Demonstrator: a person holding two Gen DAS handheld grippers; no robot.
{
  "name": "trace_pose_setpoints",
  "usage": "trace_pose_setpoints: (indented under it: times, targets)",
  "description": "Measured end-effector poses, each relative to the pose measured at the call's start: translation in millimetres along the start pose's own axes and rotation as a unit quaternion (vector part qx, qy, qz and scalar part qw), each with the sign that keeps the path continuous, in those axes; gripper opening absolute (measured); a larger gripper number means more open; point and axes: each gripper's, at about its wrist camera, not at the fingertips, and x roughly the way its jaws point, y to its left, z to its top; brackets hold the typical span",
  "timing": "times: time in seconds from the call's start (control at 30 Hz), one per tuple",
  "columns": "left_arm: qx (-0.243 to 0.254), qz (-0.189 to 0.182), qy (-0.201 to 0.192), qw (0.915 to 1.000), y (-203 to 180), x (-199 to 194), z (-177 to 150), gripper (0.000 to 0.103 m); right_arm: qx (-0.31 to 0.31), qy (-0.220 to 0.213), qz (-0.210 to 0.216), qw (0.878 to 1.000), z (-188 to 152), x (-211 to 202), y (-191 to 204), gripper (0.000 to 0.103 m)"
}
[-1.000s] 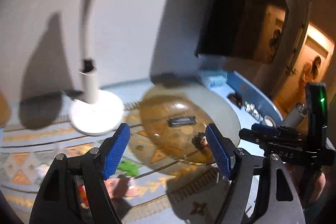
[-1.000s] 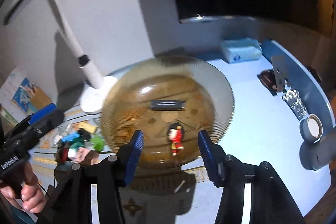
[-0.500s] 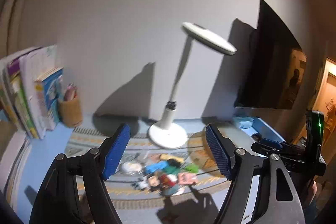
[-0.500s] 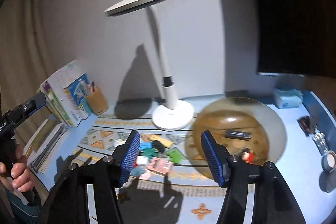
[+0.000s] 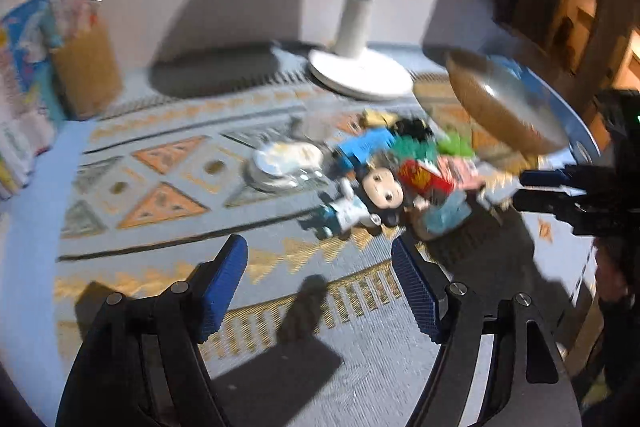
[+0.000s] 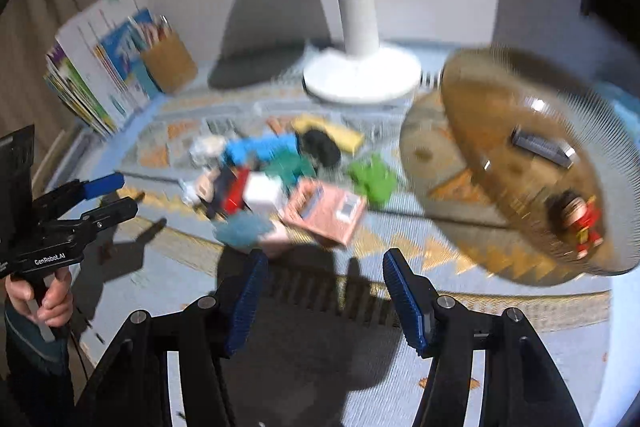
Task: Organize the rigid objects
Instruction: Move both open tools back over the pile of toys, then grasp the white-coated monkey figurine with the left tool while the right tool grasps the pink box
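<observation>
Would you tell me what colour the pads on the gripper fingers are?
Blue, ribbed pads on black fingers; the right wrist view shows them best.

Right gripper (image 6: 320, 301) hangs open and empty over the patterned mat (image 6: 400, 311), jumble of small toys (image 6: 280, 179) just ahead, ribbed amber glass plate (image 6: 500, 99) off right holding a red figurine (image 6: 584, 223).

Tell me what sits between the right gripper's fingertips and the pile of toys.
In the right wrist view, only bare patterned mat and shadow separate the right gripper from the toy pile; its open jaws hold nothing.
</observation>
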Motion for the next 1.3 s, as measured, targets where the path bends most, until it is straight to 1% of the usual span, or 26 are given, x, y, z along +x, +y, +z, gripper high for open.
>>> trace_pose_setpoints:
  times: [0.03, 0.13, 0.27, 0.33, 0.43, 0.57, 0.63, 0.7, 0.77, 0.83, 0.93, 1.03, 1.1, 1.2, 1.3]
  targets:
    - [0.013, -0.008, 0.008, 0.9998, -1.9, 6.6, 0.3, 0.073, -0.005, 0.007, 0.001, 1.0, -0.5, 7.3, -1.2, 0.059]
    - [0.062, -0.004, 0.034, 0.9975, -10.8, 29.5, 1.3, 0.073, -0.019, 0.025, 0.004, 1.0, 0.4, 25.3, -3.6, 0.059]
    - [0.093, -0.003, 0.063, 0.9937, -13.0, 49.8, 6.1, 0.073, -0.038, 0.03, -0.01, 0.999, 8.8, 40.5, -5.5, 0.058]
    - [0.109, -0.001, 0.059, 0.9923, -14.1, 53.4, 8.5, 0.073, -0.053, 0.026, -0.01, 0.998, 15.2, 44.8, -6.5, 0.058]
    - [0.117, -0.008, 0.066, 0.9909, -15.0, 59.3, 15.2, 0.073, -0.073, 0.025, -0.004, 0.997, 26.4, 52.4, -4.9, 0.058]
    - [0.138, -0.025, 0.066, 0.9879, -20.3, 66.9, 21.6, 0.072, -0.106, 0.015, -0.002, 0.994, 36.8, 61.8, 2.0, 0.058]
    - [0.142, -0.035, 0.065, 0.9871, -24.0, 68.3, 23.0, 0.069, -0.125, 0.012, -0.008, 0.992, 41.1, 67.0, 6.7, 0.058]
    - [0.144, -0.053, 0.063, 0.9862, -29.2, 68.6, 24.7, 0.061, -0.136, 0.009, -0.006, 0.991, 44.5, 69.7, 8.1, 0.058]
    - [0.146, -0.05, 0.06, 0.9862, -34.3, 68.8, 25.0, 0.057, -0.137, 0.008, -0.003, 0.991, 46.4, 71.0, 8.3, 0.058]
    - [0.142, -0.046, 0.057, 0.9872, -35.0, 67.9, 24.0, 0.057, -0.137, 0.007, -0.003, 0.991, 46.3, 70.8, 8.9, 0.058]
    - [0.118, -0.043, 0.054, 0.9906, -31.1, 63.7, 21.0, 0.057, -0.139, 0.005, -0.001, 0.99, 44.7, 69.0, 10.7, 0.054]
    - [0.088, -0.036, 0.039, 0.9947, -27.2, 49.4, 15.4, 0.057, -0.135, 0.002, 0.004, 0.991, 37.2, 61.1, 15.1, 0.049]
    - [0.064, -0.025, 0.026, 0.9973, -23.2, 35.4, 9.9, 0.057, -0.13, 0.002, 0.001, 0.992, 28.2, 53.0, 20.2, 0.048]
    - [0.034, 0.004, 0.008, 0.9994, -18.3, 18.2, -0.6, 0.056, -0.115, 0.009, -0.002, 0.993, 9.6, 42.9, 26.5, 0.047]
    - [0.012, 0.028, -0.007, 0.9995, -15.9, 7.6, -13.8, 0.056, -0.087, 0.02, -0.023, 0.996, -11.7, 34.4, 28.9, 0.045]
